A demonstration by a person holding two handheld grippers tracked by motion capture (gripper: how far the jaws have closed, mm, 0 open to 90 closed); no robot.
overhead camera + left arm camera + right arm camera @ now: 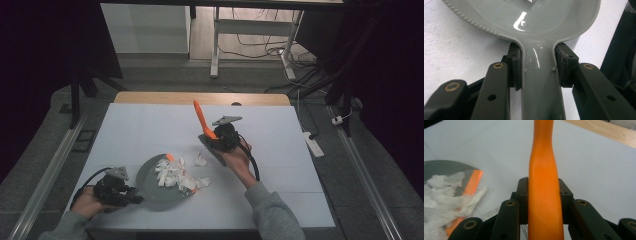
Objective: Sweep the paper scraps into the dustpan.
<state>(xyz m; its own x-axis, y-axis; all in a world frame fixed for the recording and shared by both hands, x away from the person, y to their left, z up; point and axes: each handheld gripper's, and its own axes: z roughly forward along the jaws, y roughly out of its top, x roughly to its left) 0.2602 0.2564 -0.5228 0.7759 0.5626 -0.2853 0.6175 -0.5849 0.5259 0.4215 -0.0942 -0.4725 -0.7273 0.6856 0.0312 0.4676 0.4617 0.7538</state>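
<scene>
Dustpan (160, 192) flat on table (280, 150), handle (540, 82) clamped in left gripper (131, 196) to keep the orange lip down. Brush (202, 120) squeezed by its handle in right gripper (210, 140), raised past one stray scrap (201, 160); other scraps (172, 174) heaped on pan.

the high view is dim, its corners almost black, and the white table (150, 125) is the brightest area. a sharp white glare spot sits on the grey dustpan (524, 22). the orange handle (545, 195) looks slightly soft, perhaps out of focus.
</scene>
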